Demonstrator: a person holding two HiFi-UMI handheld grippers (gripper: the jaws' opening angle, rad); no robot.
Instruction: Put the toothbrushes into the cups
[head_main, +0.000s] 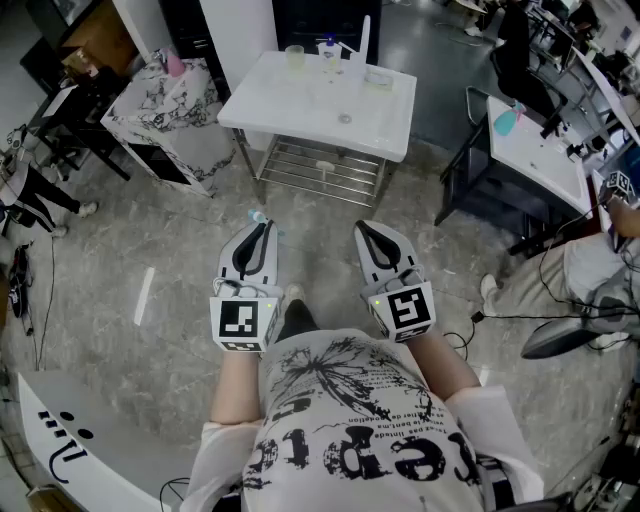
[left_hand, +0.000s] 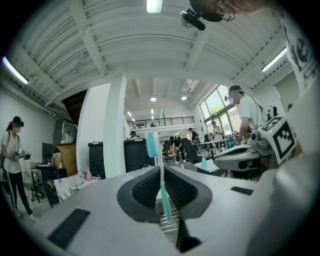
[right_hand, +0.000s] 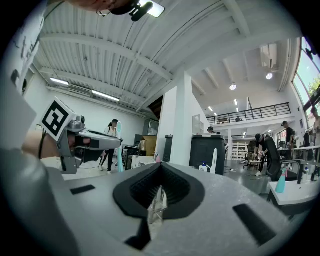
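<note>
My left gripper (head_main: 258, 228) (left_hand: 161, 172) is shut on a teal toothbrush (left_hand: 163, 197), whose bristle head sticks up past the jaws. My right gripper (head_main: 368, 232) (right_hand: 160, 172) is held beside it, its jaws closed to a thin slit with nothing seen between them. Both point level at a white table (head_main: 385, 125) about a step ahead. Two clear cups (head_main: 294, 58) (head_main: 331, 62) stand at the table's far edge, and a white upright toothbrush-like stick (head_main: 365, 38) (right_hand: 214, 161) rises next to them. The left gripper (right_hand: 85, 142) also shows in the right gripper view.
A wire rack (head_main: 320, 165) sits under the table. A marbled cabinet (head_main: 165, 115) stands at the left, and a desk (head_main: 535, 150) with a teal bottle and a black chair at the right. A seated person (head_main: 600, 270) and floor cables are at the right.
</note>
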